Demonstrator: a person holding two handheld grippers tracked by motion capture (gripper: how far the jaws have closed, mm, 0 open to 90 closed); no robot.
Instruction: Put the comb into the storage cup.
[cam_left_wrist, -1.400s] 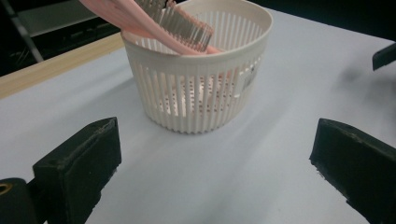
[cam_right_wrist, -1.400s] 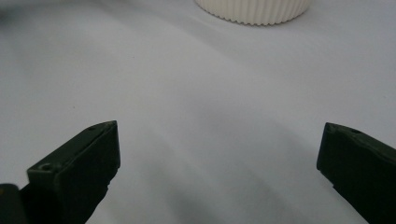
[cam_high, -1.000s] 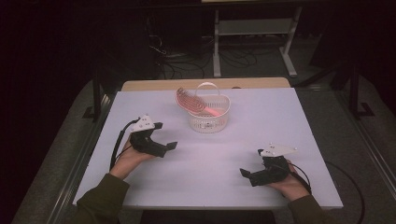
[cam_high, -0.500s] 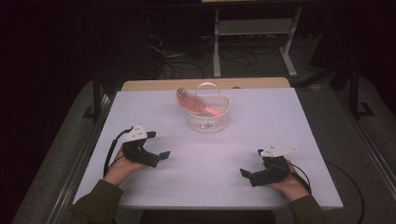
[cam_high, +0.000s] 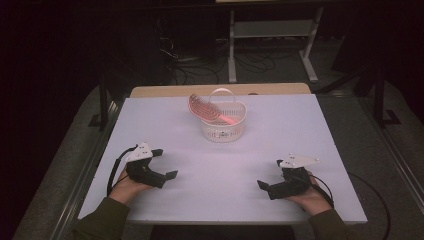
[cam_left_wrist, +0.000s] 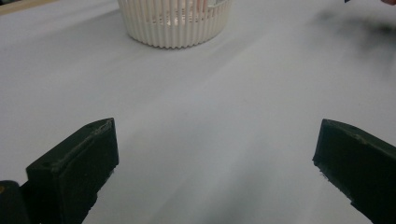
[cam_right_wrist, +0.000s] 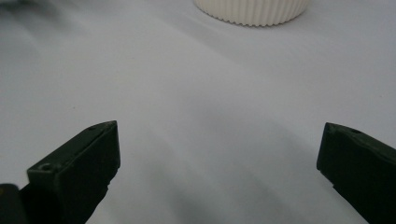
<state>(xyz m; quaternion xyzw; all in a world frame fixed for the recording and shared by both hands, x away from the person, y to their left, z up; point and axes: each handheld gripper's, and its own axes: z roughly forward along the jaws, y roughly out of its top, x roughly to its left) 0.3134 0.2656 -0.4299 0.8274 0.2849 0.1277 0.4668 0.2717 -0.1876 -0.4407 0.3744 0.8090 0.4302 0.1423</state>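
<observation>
While I am resting both hands low on the desk (cam_high: 220, 165), I am holding my left gripper (cam_high: 166, 164) with its jaws spread wide and nothing between them, near the desk's left front. I am keeping my right gripper (cam_high: 266, 188) spread just as wide and empty, near the right front. Both are pointing toward the white basket (cam_high: 223, 129), which is sitting well apart from them at the desk's far middle, with a pink brush (cam_high: 206, 110) leaning tilted inside it.
</observation>
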